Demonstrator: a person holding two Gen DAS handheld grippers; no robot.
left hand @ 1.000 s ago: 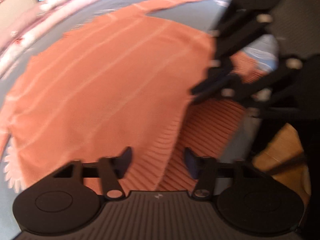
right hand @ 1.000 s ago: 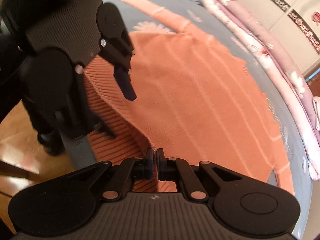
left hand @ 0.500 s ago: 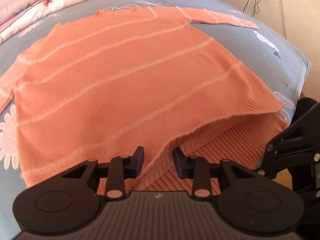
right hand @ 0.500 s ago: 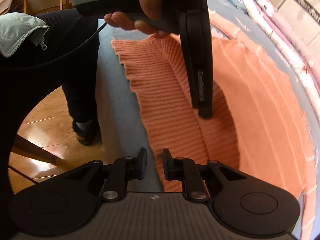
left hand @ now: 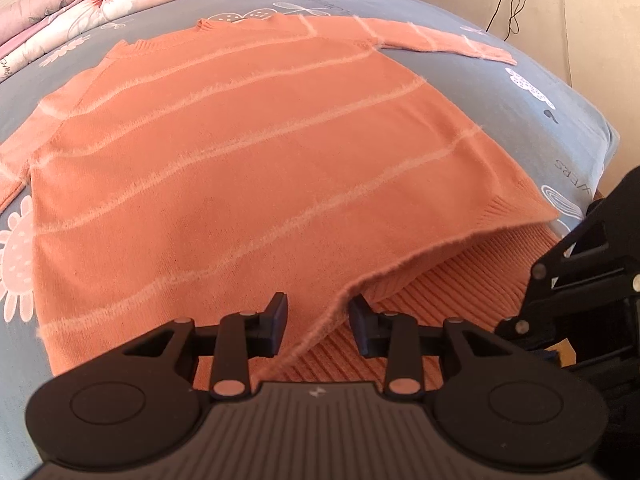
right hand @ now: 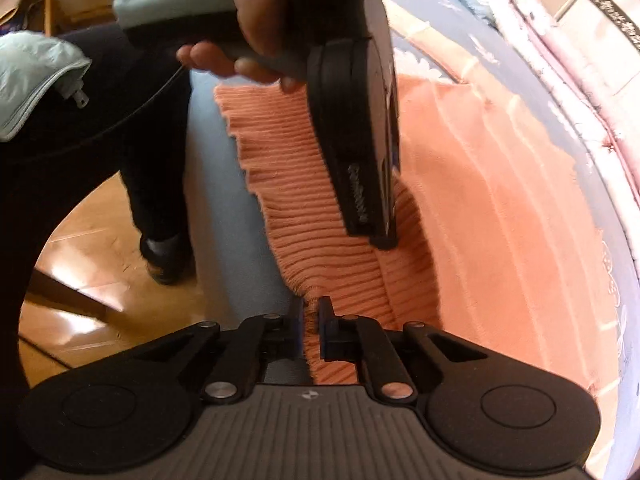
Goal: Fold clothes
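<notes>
An orange sweater point(left hand: 248, 168) with pale stripes lies flat on a blue bedsheet point(left hand: 552, 120), one sleeve stretched to the far right. Its upper layer is lifted at the near hem, showing the ribbed hem point(left hand: 452, 280) of the lower layer. My left gripper point(left hand: 318, 322) is open, its fingers on either side of the raised hem edge. In the right wrist view, my right gripper point(right hand: 310, 320) is closed on the ribbed hem point(right hand: 296, 216) at the bed's edge. The left gripper point(right hand: 360, 136) and the hand holding it hang above the hem there.
A folded pink floral quilt point(left hand: 120, 0) lies along the far side of the bed. The bed's edge and wooden floor point(right hand: 80, 240) are on the left in the right wrist view, with the person's dark-clad leg point(right hand: 152, 128) standing there.
The right gripper let go of the upper hem edge, opened, shifted to the ribbed lower hem and closed on it. The left gripper stays open; its fingers closed in around the raised hem edge.
</notes>
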